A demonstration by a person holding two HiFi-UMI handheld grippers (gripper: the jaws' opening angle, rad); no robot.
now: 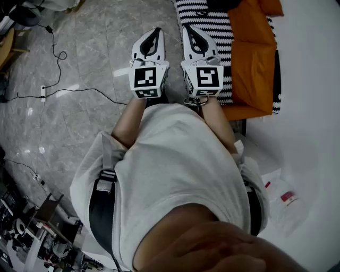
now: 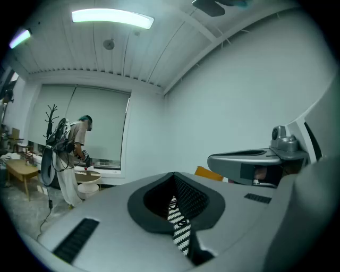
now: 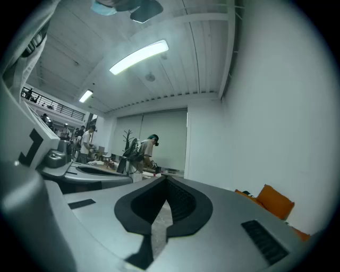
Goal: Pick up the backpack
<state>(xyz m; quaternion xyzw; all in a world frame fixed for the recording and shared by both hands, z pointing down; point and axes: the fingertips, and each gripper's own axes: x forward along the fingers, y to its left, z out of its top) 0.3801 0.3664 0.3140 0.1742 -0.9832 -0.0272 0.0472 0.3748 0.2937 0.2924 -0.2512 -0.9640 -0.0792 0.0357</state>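
Head view: you hold both tools out level, side by side above the grey stone floor (image 1: 95,48). The left tool (image 1: 157,32) and right tool (image 1: 188,27) both have their jaws together with nothing in them. The marker cubes (image 1: 147,78) face the camera. Just ahead and right of the right tool is a black-and-white striped cover (image 1: 212,21) with orange cushions (image 1: 254,58) on it. I can't pick out the backpack for sure. The only candidate is a dark shape (image 1: 228,4) at the top edge, on the striped cover above the cushions, cropped by the frame and well clear of both tools. A thin cable (image 1: 58,53) runs over the floor at left. Black straps (image 1: 101,207) sit on your shoulders over the white shirt (image 1: 175,159).

Left gripper view: the jaws are pressed together at the tips. The striped cover shows through the slot below them, not gripped. The right tool is alongside at right, with an orange cushion corner past it against the white wall (image 2: 239,79). Far left, a person (image 2: 69,154) stands by a small round tabletop (image 2: 87,178).

Right gripper view: the jaws are closed, and only floor shows through the slot. The left tool is alongside at left. An orange cushion is low right by the wall. A few people (image 3: 143,151) stand far back under a ceiling strip light (image 3: 139,56).
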